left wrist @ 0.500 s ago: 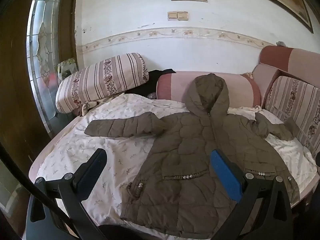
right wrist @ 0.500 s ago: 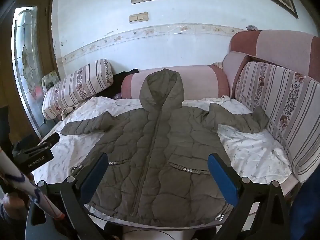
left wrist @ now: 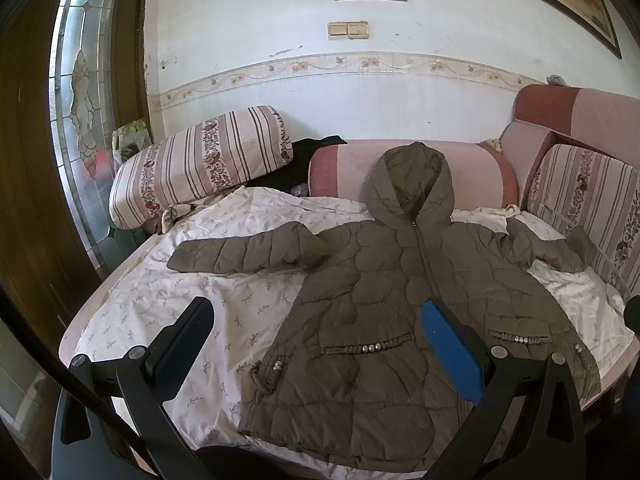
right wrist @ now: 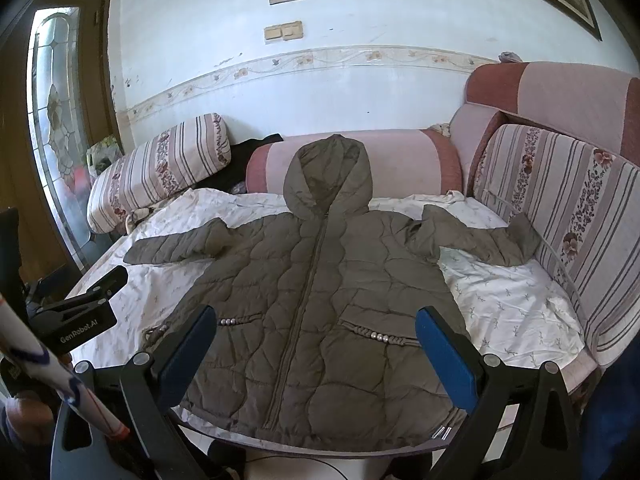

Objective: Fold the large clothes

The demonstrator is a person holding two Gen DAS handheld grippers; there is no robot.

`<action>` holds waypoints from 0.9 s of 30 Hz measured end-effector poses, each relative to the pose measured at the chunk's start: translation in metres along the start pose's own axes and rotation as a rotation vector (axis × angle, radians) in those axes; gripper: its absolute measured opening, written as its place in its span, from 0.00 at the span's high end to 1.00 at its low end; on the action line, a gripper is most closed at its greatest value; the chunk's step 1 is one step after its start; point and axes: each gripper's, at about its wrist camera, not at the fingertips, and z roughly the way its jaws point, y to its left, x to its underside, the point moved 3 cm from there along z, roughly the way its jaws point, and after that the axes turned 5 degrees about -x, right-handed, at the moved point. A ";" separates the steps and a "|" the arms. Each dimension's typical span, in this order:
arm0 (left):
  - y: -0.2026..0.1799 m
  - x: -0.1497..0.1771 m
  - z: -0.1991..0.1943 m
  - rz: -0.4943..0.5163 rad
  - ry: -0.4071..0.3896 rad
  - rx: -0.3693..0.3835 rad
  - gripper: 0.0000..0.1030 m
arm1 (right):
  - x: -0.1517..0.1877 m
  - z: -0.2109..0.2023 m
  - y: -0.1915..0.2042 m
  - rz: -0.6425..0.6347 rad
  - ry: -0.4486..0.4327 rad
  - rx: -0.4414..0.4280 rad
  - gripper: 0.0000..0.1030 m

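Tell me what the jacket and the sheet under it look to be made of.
Jacket: olive quilted shell, likely matte synthetic with padding, going by the puffy stitched panels. Sheet: thin woven cloth, probably cotton, white with a small sprig print, creased all over.

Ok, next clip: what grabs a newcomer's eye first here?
An olive quilted hooded coat lies spread flat, front up, sleeves out, on a white floral sheet, hood against a pink bolster. Striped floral cushions flank it, and both grippers' fingers stand wide open in front.
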 end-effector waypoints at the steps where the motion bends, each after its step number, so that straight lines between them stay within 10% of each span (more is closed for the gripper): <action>1: -0.001 0.000 0.000 -0.001 0.000 0.000 0.00 | 0.001 0.000 -0.001 0.001 -0.001 0.000 0.01; 27: 0.012 0.027 0.007 0.067 -0.006 -0.001 0.00 | 0.010 0.011 0.004 -0.027 0.028 -0.009 0.01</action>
